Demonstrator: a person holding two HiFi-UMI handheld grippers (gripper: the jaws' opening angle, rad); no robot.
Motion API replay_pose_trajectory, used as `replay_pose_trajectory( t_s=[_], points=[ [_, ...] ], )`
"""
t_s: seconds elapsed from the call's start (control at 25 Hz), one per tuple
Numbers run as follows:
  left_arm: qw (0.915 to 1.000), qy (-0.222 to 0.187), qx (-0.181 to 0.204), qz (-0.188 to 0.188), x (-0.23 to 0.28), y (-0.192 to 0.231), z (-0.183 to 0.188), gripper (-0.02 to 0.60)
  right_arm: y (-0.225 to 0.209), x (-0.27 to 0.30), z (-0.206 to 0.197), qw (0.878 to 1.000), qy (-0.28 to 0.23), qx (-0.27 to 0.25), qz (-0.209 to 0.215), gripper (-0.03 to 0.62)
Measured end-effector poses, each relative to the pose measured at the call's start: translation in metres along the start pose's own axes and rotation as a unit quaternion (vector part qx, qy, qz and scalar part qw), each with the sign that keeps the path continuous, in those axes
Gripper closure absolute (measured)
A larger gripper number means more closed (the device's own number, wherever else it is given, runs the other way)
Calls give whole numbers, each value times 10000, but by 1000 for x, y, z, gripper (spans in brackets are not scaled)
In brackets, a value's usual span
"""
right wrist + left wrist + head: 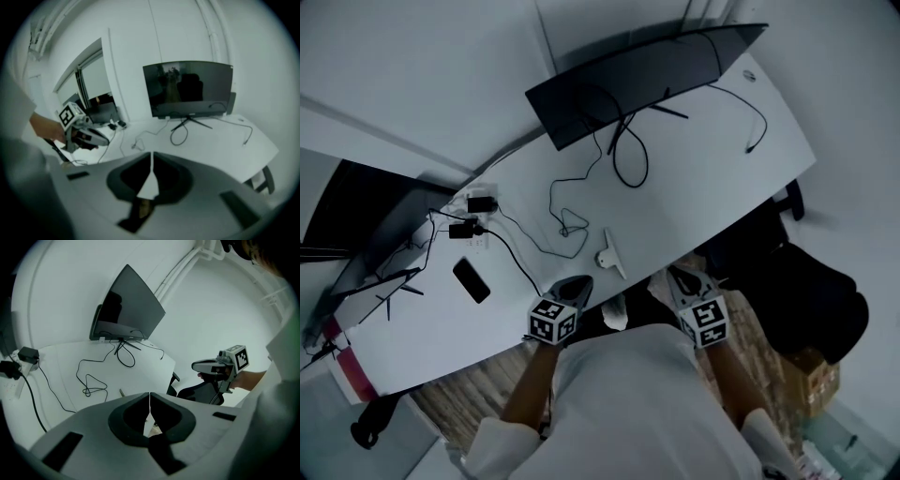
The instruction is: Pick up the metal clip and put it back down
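**A:** Where is the metal clip (612, 253)?

**B:** It lies flat on the white desk (712, 178), near the front edge, and neither claw touches it. In the head view it sits at about 1 o'clock from the left claw (578, 282) and about 10 o'clock from the right claw (681, 275). It is nearer the left one.

**A:** And the claws themselves?

**B:** Both are clenched on nothing. In the left gripper view the two jaws meet along a thin line with no object between them. The right gripper view shows the same for the right claw.

**A:** How do they stand against the desk?

**B:** The left claw's tip reaches over the front edge of the desk and points toward 1 o'clock. The right claw hangs just off that edge, beside a dark chair (787, 281) at its 3 o'clock.

**A:** What else is on the desk?

**B:** A dark monitor (647, 75) stands at the clip's 12 o'clock, well apart from it. A black cable (567, 220) loops just past the clip at its 10 o'clock. A black phone (472, 280) lies flat at the left claw's 9 o'clock. Black plugs (472, 216) sit beyond the phone, at its 12 o'clock.
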State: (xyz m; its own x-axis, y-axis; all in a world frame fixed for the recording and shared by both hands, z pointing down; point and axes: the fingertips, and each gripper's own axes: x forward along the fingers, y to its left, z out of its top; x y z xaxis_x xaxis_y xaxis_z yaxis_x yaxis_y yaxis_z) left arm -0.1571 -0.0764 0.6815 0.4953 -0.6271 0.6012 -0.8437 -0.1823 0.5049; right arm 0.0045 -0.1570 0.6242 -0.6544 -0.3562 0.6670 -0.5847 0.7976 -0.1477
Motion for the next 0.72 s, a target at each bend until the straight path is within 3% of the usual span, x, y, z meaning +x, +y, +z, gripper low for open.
replay_pose_trajectory(
  t_s=[0.28, 0.72],
  points=[
    [9965, -37, -818, 164, 18, 12, -12, 546, -6, 18, -12, 9991, 180, -97, 376, 557],
    [9894, 242, -1416, 226, 51, 32, -40, 489, -7, 42, -42, 9961, 530, -52, 705, 557]
  ],
)
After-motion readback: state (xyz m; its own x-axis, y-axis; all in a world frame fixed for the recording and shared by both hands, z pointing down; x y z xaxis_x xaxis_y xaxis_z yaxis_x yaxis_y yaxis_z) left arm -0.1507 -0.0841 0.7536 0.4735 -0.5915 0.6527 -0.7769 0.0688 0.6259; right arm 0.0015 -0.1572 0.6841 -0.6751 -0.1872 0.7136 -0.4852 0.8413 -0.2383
